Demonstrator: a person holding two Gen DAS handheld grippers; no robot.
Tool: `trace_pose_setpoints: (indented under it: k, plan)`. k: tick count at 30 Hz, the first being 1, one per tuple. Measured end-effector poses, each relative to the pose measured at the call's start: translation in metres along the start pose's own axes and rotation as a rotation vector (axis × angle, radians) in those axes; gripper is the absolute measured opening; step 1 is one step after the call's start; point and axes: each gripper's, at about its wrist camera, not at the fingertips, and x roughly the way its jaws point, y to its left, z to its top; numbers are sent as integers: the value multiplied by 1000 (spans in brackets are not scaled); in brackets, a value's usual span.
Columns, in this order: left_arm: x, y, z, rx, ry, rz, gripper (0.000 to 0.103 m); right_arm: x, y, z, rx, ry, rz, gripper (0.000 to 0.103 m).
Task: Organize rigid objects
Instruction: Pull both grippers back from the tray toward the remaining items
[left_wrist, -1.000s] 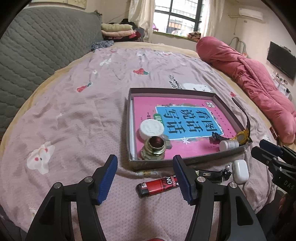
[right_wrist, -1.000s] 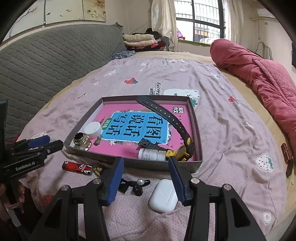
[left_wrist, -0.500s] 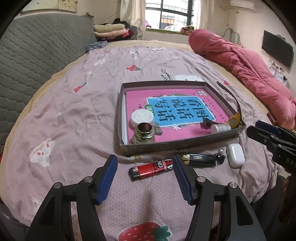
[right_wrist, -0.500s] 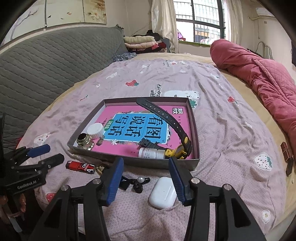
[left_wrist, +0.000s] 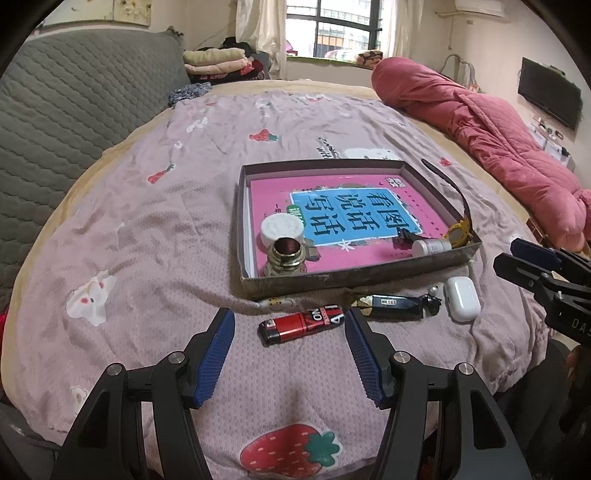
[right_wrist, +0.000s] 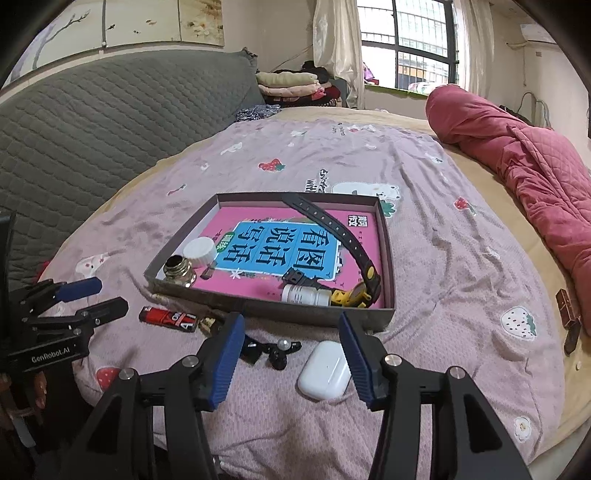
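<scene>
**Both grippers wide above the loose items on the bed**

A lilac strawberry-print bedspread (left_wrist: 155, 229) covers the bed. On it sits a shallow grey cardboard box (left_wrist: 332, 282) holding a pink book (left_wrist: 369, 254), a white round lid (left_wrist: 282, 229), a brass-necked glass bottle (left_wrist: 286, 256), a small white bottle (right_wrist: 304, 294) and a black-strapped yellow watch (right_wrist: 354, 291). Just in front of the box lie a red lighter (left_wrist: 301, 324), a black bar-shaped item (left_wrist: 393, 306) and a white earbud case (left_wrist: 461, 298). The left gripper (left_wrist: 290, 356) hovers near the lighter, jaws spread and empty. The right gripper (right_wrist: 291, 356) hangs over the earbud case, likewise spread, holding nothing.
</scene>
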Motion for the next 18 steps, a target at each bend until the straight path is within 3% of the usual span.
trace_pose_setpoints:
  k: [18]
  plan:
    - [-15, -13, -13, 29, 23, -67, 64, -4, 12, -17, -37, 48, 36, 53]
